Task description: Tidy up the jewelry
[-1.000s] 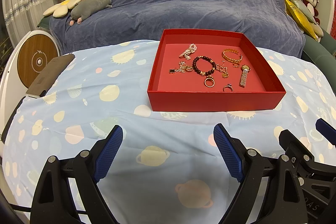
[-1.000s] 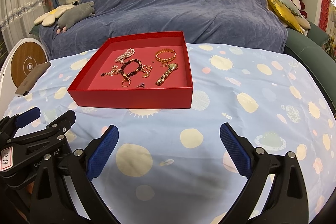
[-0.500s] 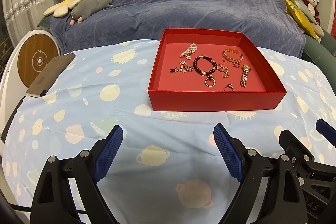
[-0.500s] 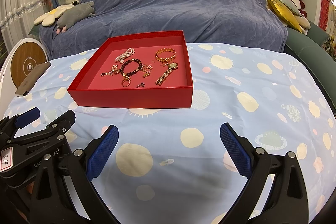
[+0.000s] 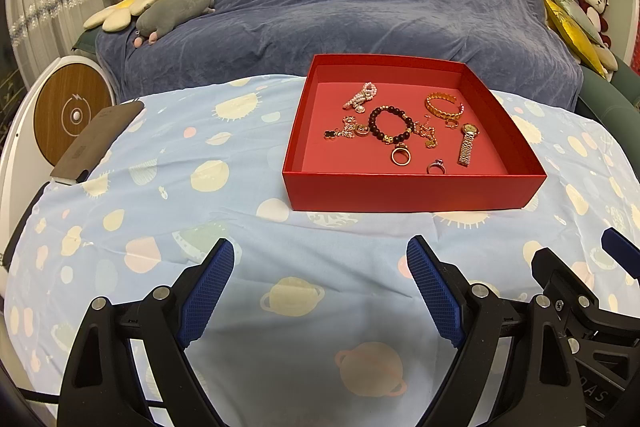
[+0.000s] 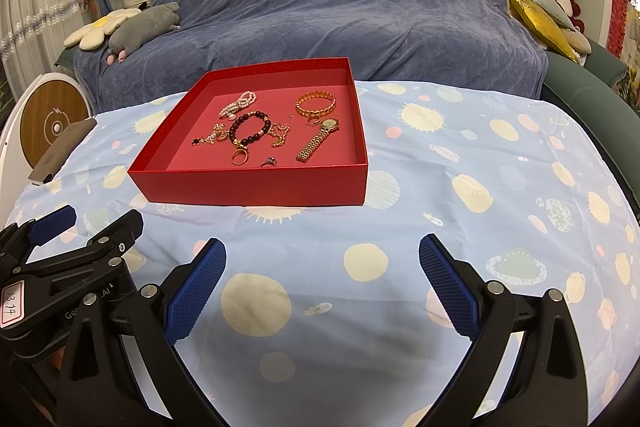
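Observation:
A shallow red box [image 5: 412,193] [image 6: 256,187] sits on the table ahead of both grippers. It holds a dark bead bracelet [image 5: 390,125] [image 6: 249,127], a gold bangle [image 5: 443,105] [image 6: 316,103], a gold watch [image 5: 467,145] [image 6: 318,139], a pearl piece [image 5: 362,95], gold chains [image 5: 348,131], a gold ring [image 5: 401,155] [image 6: 240,157] and a silver ring [image 5: 436,167] [image 6: 269,161]. My left gripper [image 5: 320,287] is open and empty, short of the box. My right gripper [image 6: 322,281] is open and empty, near the box's right front corner.
The table wears a light blue planet-print cloth [image 5: 160,195]. A dark phone-like slab [image 5: 98,141] lies at its far left edge. A round white and wood device [image 5: 68,115] stands beside it. A blue-covered sofa [image 5: 360,19] with plush toys is behind.
Almost nothing. The views shifted very slightly; both grippers stay open and the jewelry has not moved.

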